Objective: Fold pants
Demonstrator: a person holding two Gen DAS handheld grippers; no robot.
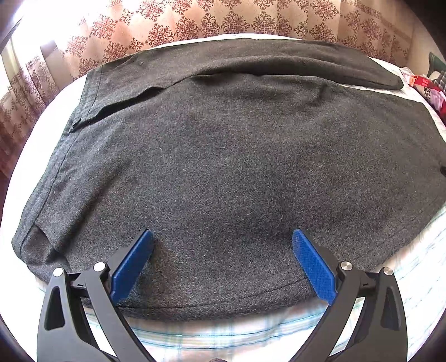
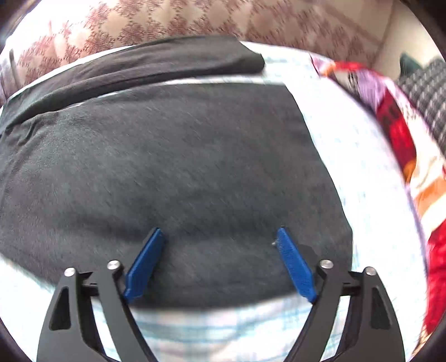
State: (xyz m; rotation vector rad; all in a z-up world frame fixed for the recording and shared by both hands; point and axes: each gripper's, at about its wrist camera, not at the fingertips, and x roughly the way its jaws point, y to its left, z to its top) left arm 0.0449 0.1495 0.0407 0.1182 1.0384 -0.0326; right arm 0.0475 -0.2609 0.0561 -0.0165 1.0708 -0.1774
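Dark grey pants (image 1: 223,167) lie spread flat on a bed with a pale checked sheet (image 1: 209,334). A pocket slit and side seam show at the left of the left wrist view, and a narrower folded strip of the cloth lies along the far edge. My left gripper (image 1: 222,236) hangs open over the near hem, blue pads apart, nothing between them. In the blurred right wrist view the pants (image 2: 167,167) end at a right-hand edge. My right gripper (image 2: 220,235) is open above the near edge, holding nothing.
A patterned pink and brown curtain (image 1: 195,22) runs behind the bed. At the right lies a heap of colourful red, orange and purple cloth (image 2: 404,139) and a dark checked fabric (image 2: 426,92). Bare sheet (image 2: 348,156) shows to the right of the pants.
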